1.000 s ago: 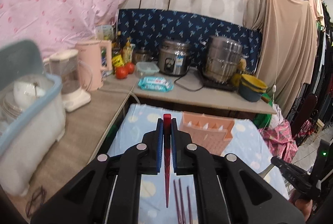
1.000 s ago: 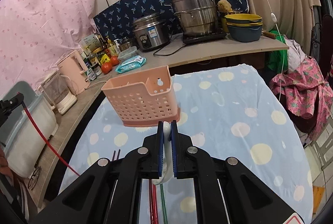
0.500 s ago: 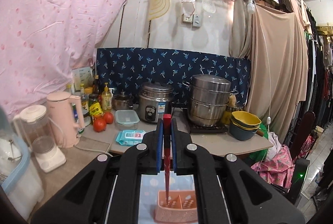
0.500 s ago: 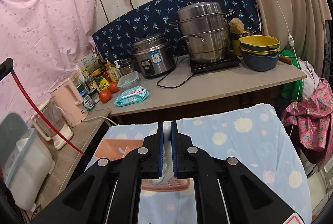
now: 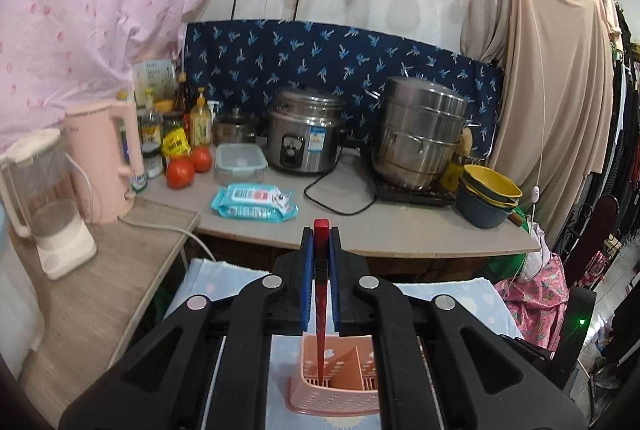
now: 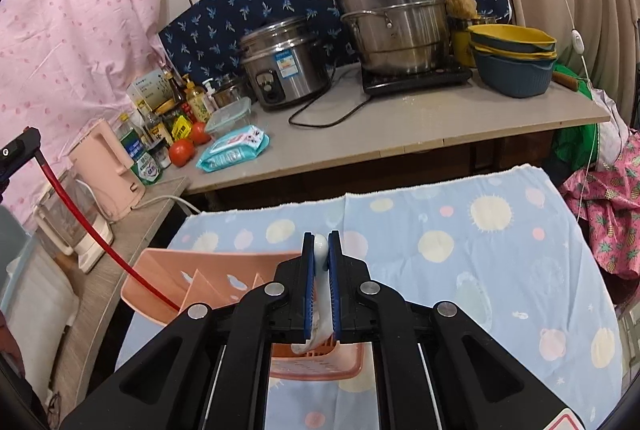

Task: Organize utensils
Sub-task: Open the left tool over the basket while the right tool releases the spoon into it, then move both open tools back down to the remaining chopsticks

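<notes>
Chopstick (image 5: 320, 294), red and tapered, is what your left claw (image 5: 320, 242) is pinching near its top end; the stick hangs down from the pads, and its tip reaches into the pink utensil basket (image 5: 336, 386) directly below the claw. Seen from your right side, that same stick slants from the left claw at the far left edge down into the basket's left compartment. Your right claw (image 6: 321, 246) is clamped on a white spoon (image 6: 320, 294) by its handle, with the bowl end dropping toward the right end of the basket, just under the pads; whether it touches the basket you cannot tell from here. The basket sits on a blue spotted cloth (image 6: 480, 262) that spreads ahead and to the right of your right claw. Beyond the cloth runs the tabletop (image 5: 400, 230) with a rice cooker (image 5: 304, 134), a steel steamer pot (image 5: 420, 134), a wipes packet (image 5: 256, 202) and two tomatoes (image 5: 180, 172).
</notes>
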A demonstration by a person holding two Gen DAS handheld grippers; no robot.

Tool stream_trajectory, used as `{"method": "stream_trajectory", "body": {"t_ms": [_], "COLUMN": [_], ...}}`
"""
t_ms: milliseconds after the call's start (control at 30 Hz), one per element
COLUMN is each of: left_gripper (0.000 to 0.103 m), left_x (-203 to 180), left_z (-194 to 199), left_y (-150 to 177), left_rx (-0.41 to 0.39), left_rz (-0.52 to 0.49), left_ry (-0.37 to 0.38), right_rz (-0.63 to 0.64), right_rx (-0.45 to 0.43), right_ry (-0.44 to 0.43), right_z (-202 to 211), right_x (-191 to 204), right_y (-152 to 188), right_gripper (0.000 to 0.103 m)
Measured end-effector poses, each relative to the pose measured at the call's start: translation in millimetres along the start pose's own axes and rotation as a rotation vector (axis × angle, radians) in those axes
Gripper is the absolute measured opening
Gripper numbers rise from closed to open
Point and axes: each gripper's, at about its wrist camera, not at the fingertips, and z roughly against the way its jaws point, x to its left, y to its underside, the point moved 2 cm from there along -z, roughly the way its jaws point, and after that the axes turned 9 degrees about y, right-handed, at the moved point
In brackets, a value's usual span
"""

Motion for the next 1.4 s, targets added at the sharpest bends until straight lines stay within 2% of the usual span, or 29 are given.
{"method": "stream_trajectory", "body": {"t_ms": [67,133,167,200,300,467,633,967,1233,1400], "left_gripper": [0.007,0.009,0.015,0.026,0.047,0.055,0.056,0.056,0.056,0.056], "left_x": [2.9,4.4,5.2,6.6,9.3,8.3,6.5,11.0,15.4,17.6], "left_z": [-1.2,1.7,4.7,8.6,25.6,55.7,86.4,142.0,165.1,172.6], "left_y": [4.5,6.3,7.0,7.7,9.5,24.1,57.3,153.5,232.3,271.1], "left_rx": [0.014,0.013,0.01,0.007,-0.014,-0.006,0.045,0.172,0.298,0.36], "left_rz": [0.016,0.021,0.02,0.025,0.039,0.033,0.026,0.049,0.099,0.126], "left_ry": [0.004,0.002,-0.005,-0.013,-0.029,-0.046,-0.058,-0.078,-0.089,-0.091], "right_rz": [0.009,0.019,0.018,0.016,0.008,-0.004,0.007,0.039,0.074,0.059], "right_rx": [-0.021,-0.044,-0.058,-0.067,-0.075,-0.074,-0.062,-0.001,0.07,0.128], "right_ry": [0.015,0.031,0.031,0.032,0.025,0.005,0.009,0.061,0.141,0.147], "right_z": [4.1,12.7,18.6,23.8,41.3,75.5,110.6,168.1,186.5,192.4], "right_x": [1.5,2.7,1.9,1.1,-2.5,-9.0,-15.6,-33.6,-47.4,-55.7], "right_y": [1.2,1.5,1.8,2.0,5.2,23.1,57.7,147.0,223.1,264.1], "right_gripper": [0.009,0.022,0.025,0.03,0.031,0.038,0.045,0.046,0.046,0.046]}}
